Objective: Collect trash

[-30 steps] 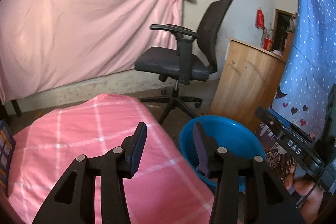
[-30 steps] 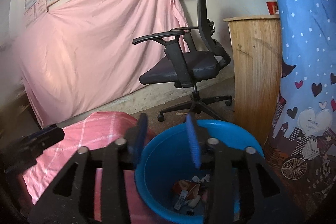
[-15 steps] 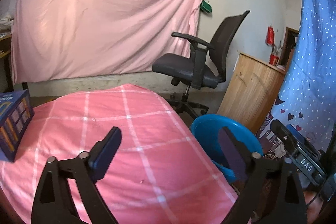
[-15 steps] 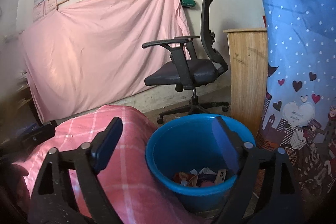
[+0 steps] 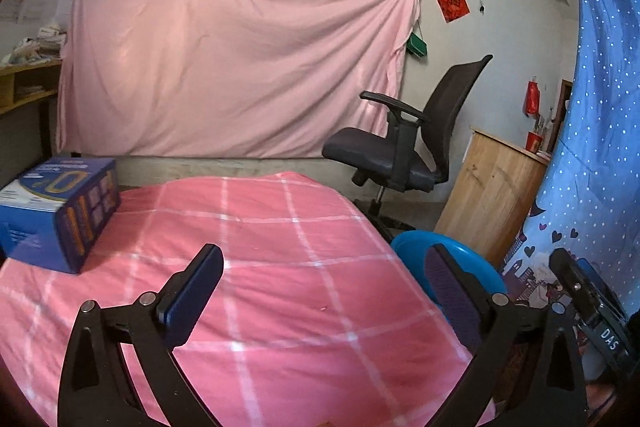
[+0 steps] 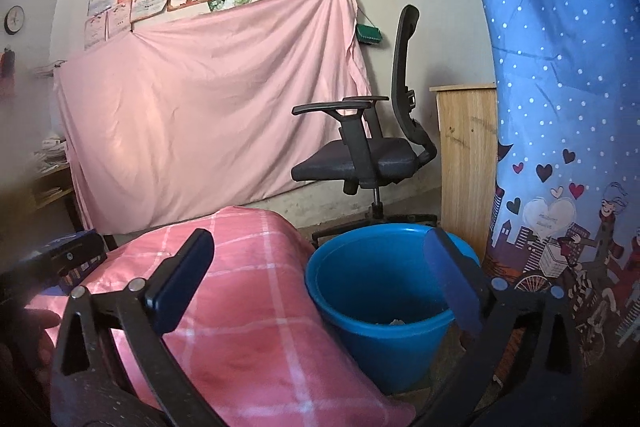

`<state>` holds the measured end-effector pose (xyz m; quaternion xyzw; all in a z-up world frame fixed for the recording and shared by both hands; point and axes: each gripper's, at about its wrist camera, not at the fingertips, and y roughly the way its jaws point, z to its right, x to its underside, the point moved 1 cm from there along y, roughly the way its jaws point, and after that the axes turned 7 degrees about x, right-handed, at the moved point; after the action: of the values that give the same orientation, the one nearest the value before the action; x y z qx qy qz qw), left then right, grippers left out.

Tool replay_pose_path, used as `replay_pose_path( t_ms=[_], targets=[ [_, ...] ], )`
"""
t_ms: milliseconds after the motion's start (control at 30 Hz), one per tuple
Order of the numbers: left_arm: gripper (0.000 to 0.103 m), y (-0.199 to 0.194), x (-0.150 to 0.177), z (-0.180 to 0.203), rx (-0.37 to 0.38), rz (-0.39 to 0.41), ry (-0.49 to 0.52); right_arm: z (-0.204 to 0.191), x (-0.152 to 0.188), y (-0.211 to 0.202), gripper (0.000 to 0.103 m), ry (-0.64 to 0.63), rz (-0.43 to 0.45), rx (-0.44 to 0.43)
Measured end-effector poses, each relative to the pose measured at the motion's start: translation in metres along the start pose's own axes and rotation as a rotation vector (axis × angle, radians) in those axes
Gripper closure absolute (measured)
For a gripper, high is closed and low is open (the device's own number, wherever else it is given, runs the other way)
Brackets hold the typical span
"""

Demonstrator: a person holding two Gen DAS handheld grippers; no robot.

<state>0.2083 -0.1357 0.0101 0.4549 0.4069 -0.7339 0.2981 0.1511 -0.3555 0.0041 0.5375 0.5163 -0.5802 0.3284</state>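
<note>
A blue plastic bucket (image 6: 384, 343) stands on the floor beside the table's right end, with a scrap of trash (image 6: 396, 322) just showing inside it. My right gripper (image 6: 319, 243) hangs open in front of the bucket and above its rim, nothing between its fingers. My left gripper (image 5: 323, 259) is over the pink checked tablecloth (image 5: 280, 227); its jaws are opening and nothing is between them. In the left wrist view the bucket (image 5: 412, 243) peeks out past the table's right edge. No loose trash shows on the cloth.
A blue cardboard box (image 5: 60, 207) sits on the table's left part. A black office chair (image 5: 400, 155) and a wooden cabinet (image 5: 492, 199) stand behind the bucket. A blue starred curtain (image 6: 560, 107) hangs at the right. A pink sheet (image 5: 220, 67) covers the far wall.
Both grippers have opened wide and drawn back from the bucket. The left view has swung left across the table, bringing the blue box into sight.
</note>
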Motion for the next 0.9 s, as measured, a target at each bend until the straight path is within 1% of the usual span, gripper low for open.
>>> replay_pose_path(
  t_ms=[233,433,567,767,900],
  targets=[
    [0.004,-0.033,0.007,-0.009,-0.022,0.031,0.018,-0.016,0.006,-0.033,0.000,-0.012,0.021,0.000],
    [0.004,-0.070,0.016,-0.018,-0.048,0.052,0.031,-0.030,0.020,-0.066,0.000,-0.018,0.014,-0.004],
    [0.004,-0.089,0.026,-0.022,-0.063,0.050,0.032,-0.039,0.029,-0.086,0.000,-0.028,0.010,-0.010],
    [0.004,-0.114,0.044,-0.027,-0.093,0.029,0.069,-0.051,0.036,-0.108,0.000,-0.053,0.001,-0.035],
    [0.004,-0.133,0.054,-0.031,-0.121,0.044,0.072,-0.057,0.042,-0.120,0.000,-0.064,-0.004,-0.050]
  ],
)
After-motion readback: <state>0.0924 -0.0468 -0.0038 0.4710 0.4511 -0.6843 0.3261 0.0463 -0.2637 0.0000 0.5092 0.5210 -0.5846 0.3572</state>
